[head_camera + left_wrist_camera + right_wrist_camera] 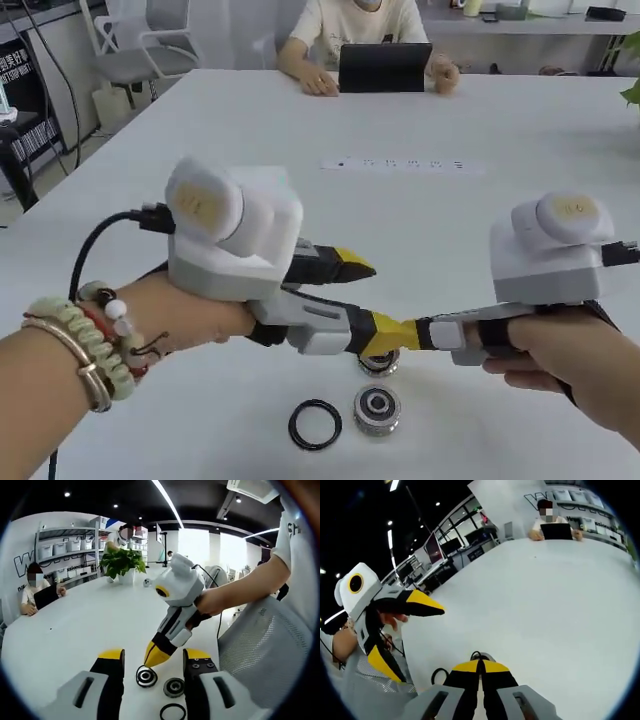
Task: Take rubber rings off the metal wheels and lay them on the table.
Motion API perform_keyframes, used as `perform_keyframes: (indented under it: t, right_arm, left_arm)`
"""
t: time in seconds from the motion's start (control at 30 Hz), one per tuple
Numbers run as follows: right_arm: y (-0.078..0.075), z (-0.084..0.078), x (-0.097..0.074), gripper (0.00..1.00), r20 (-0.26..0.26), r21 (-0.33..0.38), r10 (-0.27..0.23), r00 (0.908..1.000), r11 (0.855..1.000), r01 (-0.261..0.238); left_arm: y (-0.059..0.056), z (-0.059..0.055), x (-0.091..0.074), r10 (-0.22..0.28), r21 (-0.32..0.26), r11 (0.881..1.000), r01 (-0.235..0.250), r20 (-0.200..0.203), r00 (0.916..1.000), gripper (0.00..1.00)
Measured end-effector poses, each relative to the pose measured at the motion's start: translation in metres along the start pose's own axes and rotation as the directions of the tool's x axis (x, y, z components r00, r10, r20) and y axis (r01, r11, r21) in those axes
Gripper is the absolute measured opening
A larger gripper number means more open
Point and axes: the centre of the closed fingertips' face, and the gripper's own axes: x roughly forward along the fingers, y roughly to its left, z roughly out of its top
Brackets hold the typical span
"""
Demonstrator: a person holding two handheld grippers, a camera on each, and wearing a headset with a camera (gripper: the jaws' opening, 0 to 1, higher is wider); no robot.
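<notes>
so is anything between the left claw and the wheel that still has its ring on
Nothing visible between them: the ringed wheel lies on the table ahead of the open left claw. The shut right claw has its tip at its far edge; the bare wheel sits beside it.

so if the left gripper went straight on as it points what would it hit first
Probably the right gripper: its shut tip lies between the open jaws of the left gripper, at the ringed metal wheel. Depth is unclear, so the wheel could come first.
</notes>
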Motion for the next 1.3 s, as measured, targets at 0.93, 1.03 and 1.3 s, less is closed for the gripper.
perform_keyframes:
  t: [0.93, 1.03, 1.3]
  right_arm:
    - [0.02, 0.018, -0.009, 0.0, 0.056, 0.024, 0.07, 0.996, 0.997, -0.071]
    - [0.03, 0.017, -0.008, 0.0, 0.047, 0.038, 0.108, 0.9931, 0.993, -0.11]
    - [0.05, 0.008, -0.001, 0.0, -0.009, -0.014, 0.142, 0.9898, 0.99, -0.142]
  left_arm:
    - [-0.005, -0.008, -0.127, 0.173, -0.031, 0.985, -0.172, 0.047, 0.9838, 0.59]
    - [-0.007, -0.015, -0.136, 0.19, -0.046, 0.981, -0.188, 0.048, 0.9806, 0.61]
    - [-0.014, -0.035, -0.154, 0.242, -0.103, 0.966, -0.236, 0.048, 0.9692, 0.65]
